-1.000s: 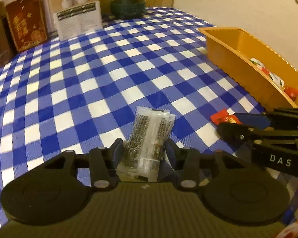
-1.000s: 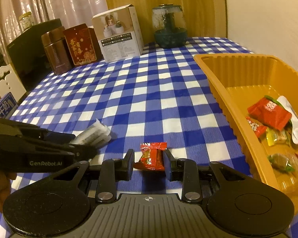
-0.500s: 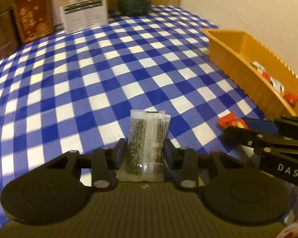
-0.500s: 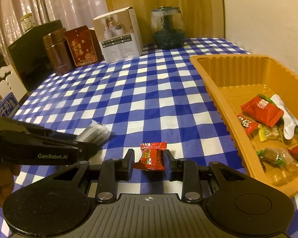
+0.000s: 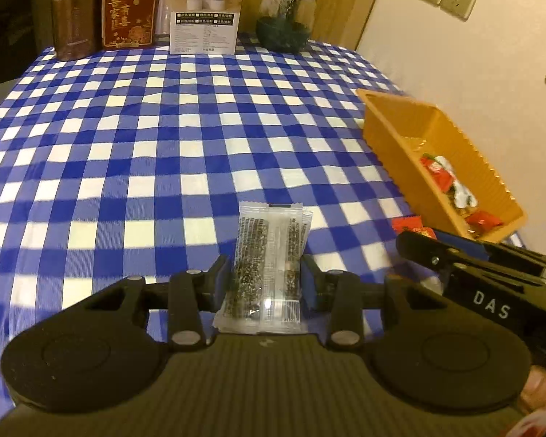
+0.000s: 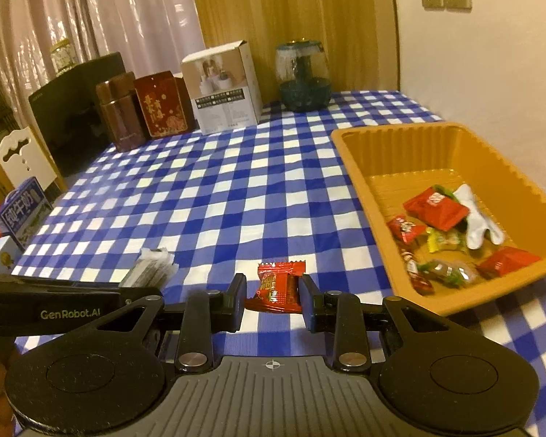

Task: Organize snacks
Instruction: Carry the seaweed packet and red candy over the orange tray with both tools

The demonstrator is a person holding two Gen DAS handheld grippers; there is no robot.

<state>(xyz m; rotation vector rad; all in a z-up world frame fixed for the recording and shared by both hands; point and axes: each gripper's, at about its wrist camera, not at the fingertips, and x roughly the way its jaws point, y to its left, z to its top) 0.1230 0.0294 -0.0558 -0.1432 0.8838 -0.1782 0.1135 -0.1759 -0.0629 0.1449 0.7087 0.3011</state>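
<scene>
Both tools are loaded here. The left tool (image 5: 266,276) has its two fingers pinched against the sides of a clear packet of dark seaweed-looking sticks (image 5: 269,255), which pokes up and forward between them, lifted over the blue-and-white checked desk (image 5: 156,138) and pointing pretty much level toward the far edge. The right tool (image 6: 273,293) is squeezed onto a small red wrapped candy (image 6: 277,286), held upright in the narrow gap between the pads, also hanging above the cloth near the front edge. From the left wrist view the right tool comes in low from the right side, its black body marked DAS, with the red candy just peeking past its tip. From the right wrist view the left tool sits low on the left, marked GenRobot.AI, with the packet sticking out ahead of it. The orange tray (image 6: 360,167) sits along the desk's right edge, just beside the right tool, and already has a few red packets, a yellow candy, a greenish one and something white in it. Along the far edge stand a brown tin (image 5: 77,14), a red box with gold lettering (image 5: 128,11), a white product box (image 5: 206,11) and a glass jar on a dark green base (image 5: 285,18).
</scene>
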